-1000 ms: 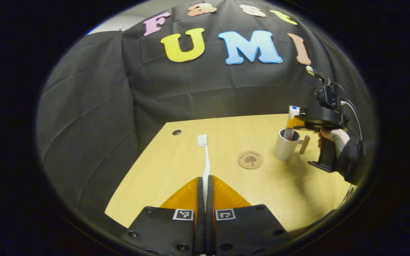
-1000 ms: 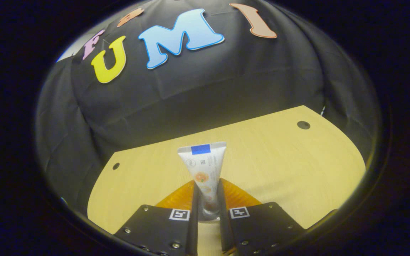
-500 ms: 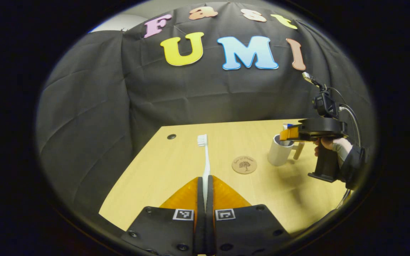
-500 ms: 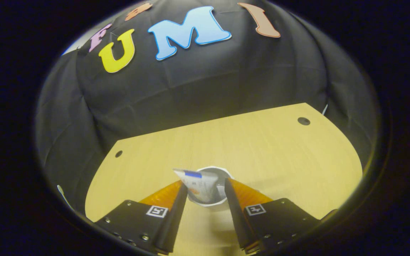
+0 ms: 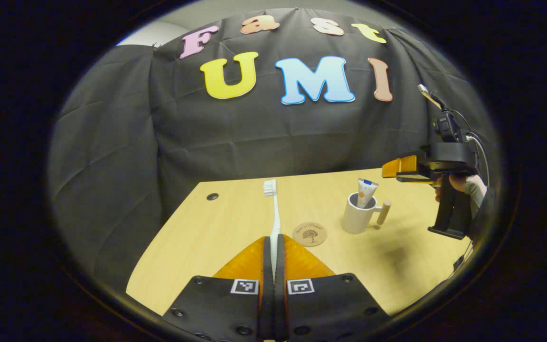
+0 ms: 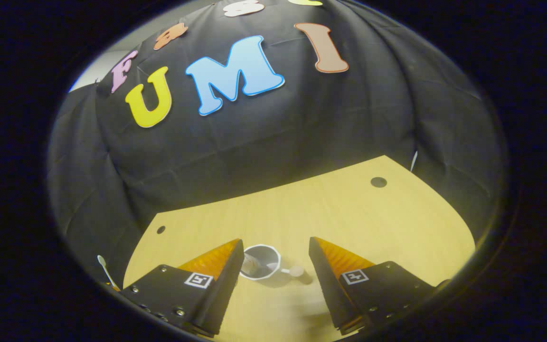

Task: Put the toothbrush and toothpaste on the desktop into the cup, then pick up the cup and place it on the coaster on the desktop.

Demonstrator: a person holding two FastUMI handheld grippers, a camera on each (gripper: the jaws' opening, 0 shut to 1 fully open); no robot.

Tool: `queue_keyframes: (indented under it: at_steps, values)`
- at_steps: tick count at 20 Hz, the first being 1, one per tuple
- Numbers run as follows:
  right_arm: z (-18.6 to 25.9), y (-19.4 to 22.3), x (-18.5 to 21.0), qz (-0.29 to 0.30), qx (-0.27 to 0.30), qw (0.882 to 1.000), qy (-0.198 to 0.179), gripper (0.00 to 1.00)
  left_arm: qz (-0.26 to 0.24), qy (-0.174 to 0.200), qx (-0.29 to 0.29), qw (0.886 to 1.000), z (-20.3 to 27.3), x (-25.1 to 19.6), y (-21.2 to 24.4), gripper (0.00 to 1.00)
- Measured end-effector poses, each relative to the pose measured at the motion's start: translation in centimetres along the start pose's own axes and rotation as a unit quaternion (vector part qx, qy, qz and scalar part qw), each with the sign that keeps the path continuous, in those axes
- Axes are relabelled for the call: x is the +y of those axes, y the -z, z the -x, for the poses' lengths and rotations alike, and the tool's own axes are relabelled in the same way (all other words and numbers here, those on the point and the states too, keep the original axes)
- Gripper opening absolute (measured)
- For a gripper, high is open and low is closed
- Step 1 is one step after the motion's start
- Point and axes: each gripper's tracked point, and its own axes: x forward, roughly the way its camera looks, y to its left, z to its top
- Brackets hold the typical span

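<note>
Left gripper view: left hand-held gripper (image 5: 273,247) pinches toothbrush (image 5: 273,209) above bench (image 5: 207,237) | toothpaste (image 5: 364,192) stands in cup (image 5: 359,219), seemingly leaning | coaster (image 5: 309,234) beside cup | right hand-held gripper (image 6: 273,256) spread, above cup.

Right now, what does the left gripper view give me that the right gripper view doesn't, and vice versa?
Left gripper view: the coaster beside the cup, the hand holding the right gripper above the cup, and the left gripper, jaws shut on the toothbrush.
Right gripper view: a look down into the cup between the right gripper's open jaws, plus a second hole in the desk.
Both: the cup with the toothpaste in it, the toothbrush and the desk.
</note>
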Motion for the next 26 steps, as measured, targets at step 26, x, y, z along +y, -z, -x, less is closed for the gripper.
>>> queue_keyframes:
  at_steps: [26]
  values:
    - [16.4,6.7,-17.1,-0.094,0.065,0.977,0.179,0.78,-0.052,0.179,-0.100,0.977,-18.4,-17.7,-6.4,0.08]
